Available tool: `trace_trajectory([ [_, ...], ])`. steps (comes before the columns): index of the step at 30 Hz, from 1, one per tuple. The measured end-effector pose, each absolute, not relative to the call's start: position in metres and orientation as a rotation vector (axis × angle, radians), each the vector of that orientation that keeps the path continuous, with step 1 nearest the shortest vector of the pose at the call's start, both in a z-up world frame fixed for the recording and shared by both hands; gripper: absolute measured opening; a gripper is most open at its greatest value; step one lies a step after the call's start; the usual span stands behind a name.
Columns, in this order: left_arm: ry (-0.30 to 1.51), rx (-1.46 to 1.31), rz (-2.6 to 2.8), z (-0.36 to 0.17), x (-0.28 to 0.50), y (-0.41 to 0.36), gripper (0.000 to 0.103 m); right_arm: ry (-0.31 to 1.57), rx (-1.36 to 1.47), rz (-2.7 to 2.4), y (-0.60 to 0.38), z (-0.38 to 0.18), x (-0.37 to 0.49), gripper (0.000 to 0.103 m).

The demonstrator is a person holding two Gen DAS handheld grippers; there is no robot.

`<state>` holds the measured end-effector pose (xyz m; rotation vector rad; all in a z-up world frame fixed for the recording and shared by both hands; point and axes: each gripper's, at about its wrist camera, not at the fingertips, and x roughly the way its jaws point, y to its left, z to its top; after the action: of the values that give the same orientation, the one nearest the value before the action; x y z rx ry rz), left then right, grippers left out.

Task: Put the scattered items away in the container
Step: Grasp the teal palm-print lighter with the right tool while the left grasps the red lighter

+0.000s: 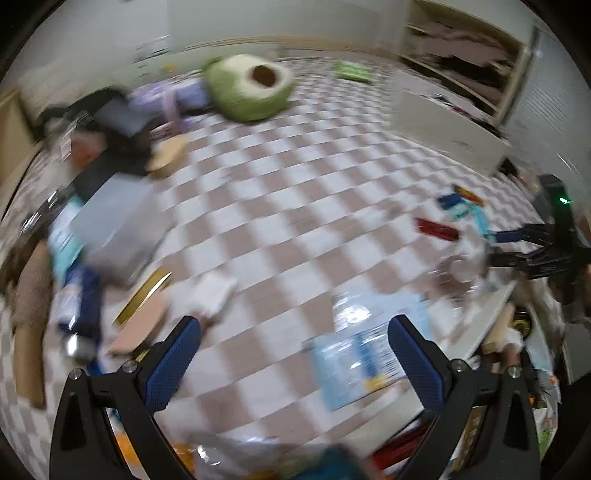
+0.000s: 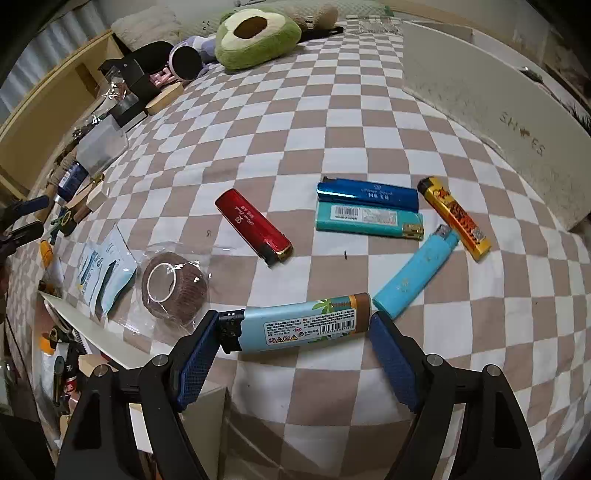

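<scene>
My right gripper (image 2: 291, 332) is shut on a pale blue lighter with a palm-tree print (image 2: 303, 326), gripped end to end between the blue pads above the checkered cloth. Further out lie a red lighter (image 2: 255, 229), a dark blue lighter (image 2: 367, 194), a teal lighter (image 2: 369, 221), a light blue lighter (image 2: 413, 273) and a yellow lighter (image 2: 454, 218). A wrapped brown bandage roll (image 2: 173, 286) and a blue packet (image 2: 107, 273) lie to the left. The white container (image 2: 92, 332) sits at lower left, with small items inside. My left gripper (image 1: 295, 332) is open and holds nothing; its view is blurred.
A green avocado plush (image 2: 255, 33) lies at the far edge of the cloth. A white shoe box (image 2: 498, 122) stands at the right. A clear plastic box (image 2: 101, 146), a dark blue tube (image 2: 72, 179) and wooden blocks crowd the left side.
</scene>
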<state>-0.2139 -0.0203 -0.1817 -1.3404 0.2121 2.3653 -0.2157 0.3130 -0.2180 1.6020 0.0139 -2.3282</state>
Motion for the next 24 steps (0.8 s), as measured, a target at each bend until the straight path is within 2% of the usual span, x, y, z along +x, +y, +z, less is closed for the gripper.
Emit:
trace_trajectory([
  [4, 0.354, -1.267, 2.282, -0.18, -0.221, 0.03, 0.101, -0.001, 1.6, -2.317, 0.313, -0.218, -0.214, 0.081],
  [14, 0.315, -1.355, 2.116, -0.191, -0.264, 0.136, 0.101, -0.002, 1.56, -2.308, 0.317, -0.207, -0.207, 0.081],
  [24, 0.45, -1.49, 2.035, -0.229, -0.284, 0.215, 0.101, -0.046, 1.607, -2.319, 0.34, -0.207, -0.197, 0.081],
])
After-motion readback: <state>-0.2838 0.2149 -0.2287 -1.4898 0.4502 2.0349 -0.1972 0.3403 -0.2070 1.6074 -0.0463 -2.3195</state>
